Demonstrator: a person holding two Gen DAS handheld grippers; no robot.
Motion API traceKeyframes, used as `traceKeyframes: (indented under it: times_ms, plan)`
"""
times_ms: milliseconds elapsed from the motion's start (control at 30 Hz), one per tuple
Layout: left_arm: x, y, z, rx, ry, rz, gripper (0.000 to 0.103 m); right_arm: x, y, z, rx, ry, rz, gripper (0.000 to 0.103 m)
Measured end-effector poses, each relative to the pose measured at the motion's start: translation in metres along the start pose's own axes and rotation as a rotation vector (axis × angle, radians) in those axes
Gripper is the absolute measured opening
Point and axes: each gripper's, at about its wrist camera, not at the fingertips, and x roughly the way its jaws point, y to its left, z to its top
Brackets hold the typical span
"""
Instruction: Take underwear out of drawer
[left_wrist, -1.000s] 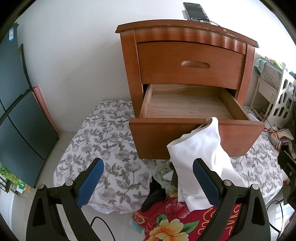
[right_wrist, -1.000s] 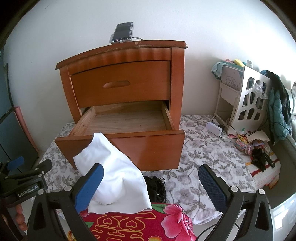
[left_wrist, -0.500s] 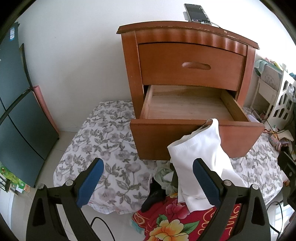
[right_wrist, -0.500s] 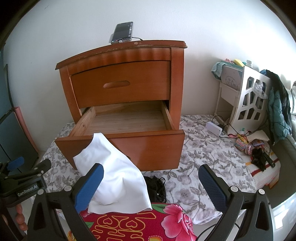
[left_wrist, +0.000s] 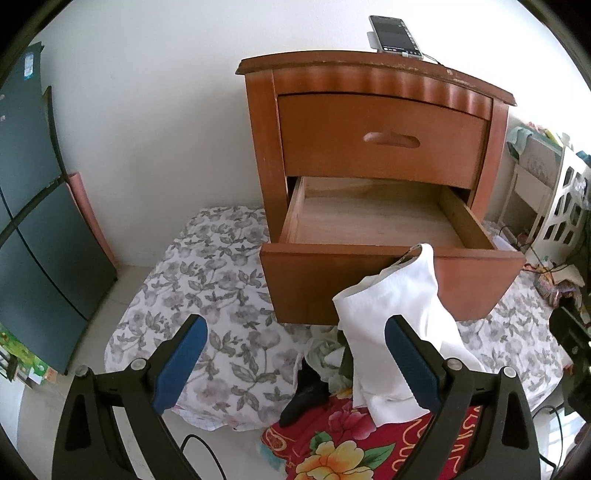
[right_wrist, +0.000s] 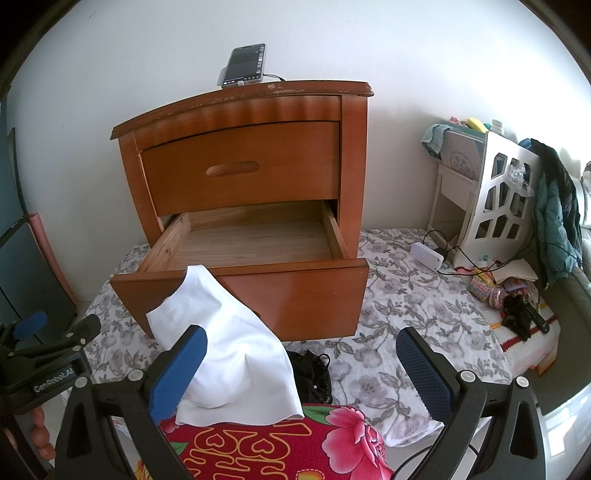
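Both handheld grippers hover in front of the nightstand with their blue-padded fingers spread wide and nothing between them: the left gripper (left_wrist: 291, 354) points at the floral sheet below the drawer, and the right gripper (right_wrist: 301, 363) sits just beside it, a little farther right.

The pulled-out lower wooden drawer (right_wrist: 240, 291) of the reddish-brown nightstand (left_wrist: 373, 122) shows only bare board inside. The white cotton underwear (right_wrist: 225, 343) lies outside it, draped in a loose peaked heap: its upper tip rests against the drawer's front panel near the top edge, and its lower folds spill onto the red flower-patterned cloth (right_wrist: 280, 446) on the floor. From this, the removal looks essentially done. Beside the white piece lie a small black garment (right_wrist: 314, 369) and a pale green crumpled fabric (left_wrist: 325, 354); whether those count as underwear too, I cannot tell.

The white piece should handle as light, limp and non-fragile. It will sag and unfold when lifted, and a thin single layer could slip out of the pads. A pinch on a thick bunched fold or the hemmed edge near the peak seems the surest hold, with the jaws closed fully over several layers.

A smartphone (right_wrist: 243, 66) stands propped on the nightstand's top.
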Motion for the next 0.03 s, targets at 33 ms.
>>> traceKeyframes:
  times_ms: [33]
  plan:
    - [0.0003,0.0006,0.0003,-0.003,0.002,-0.004,0.097,-0.0001,0.0000,0.0000,0.000,0.000,0.000,0.103]
